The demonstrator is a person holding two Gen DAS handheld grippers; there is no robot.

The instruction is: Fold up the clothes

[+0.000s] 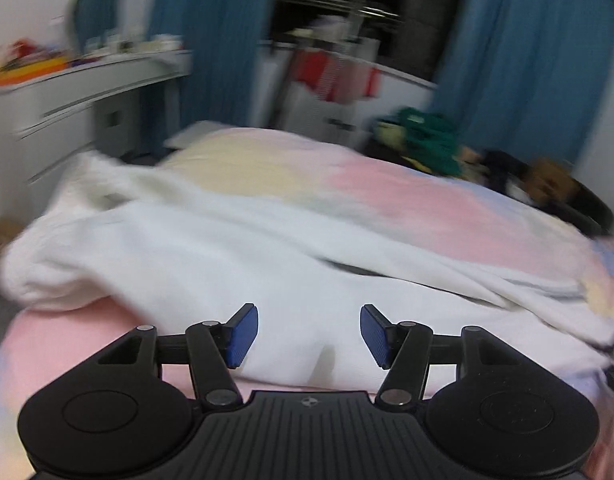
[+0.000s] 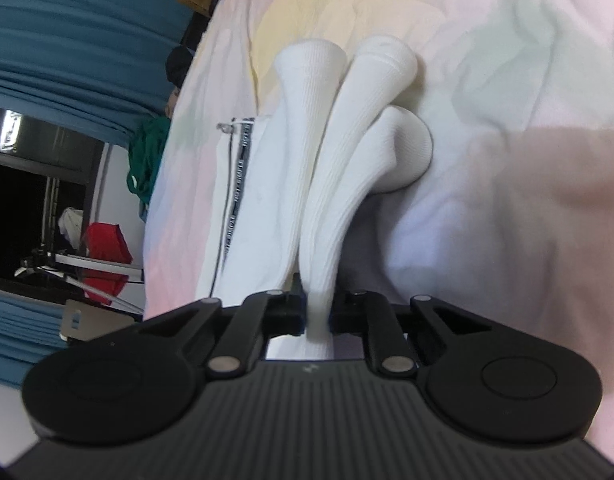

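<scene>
Right wrist view: right gripper [image 2: 318, 316] clenched on the white garment [image 2: 327, 184], mid-fold over the bed [image 2: 507, 60]; left gripper [image 1: 309, 334] released, needs an edge next.

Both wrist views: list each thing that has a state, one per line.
Left tool: open, empty, above the white garment.
Right tool: shut on a ribbed fold of the white garment.
White garment: crumpled on the bed, unfolded.
Pastel bedsheet: spread, wrinkled.
</scene>
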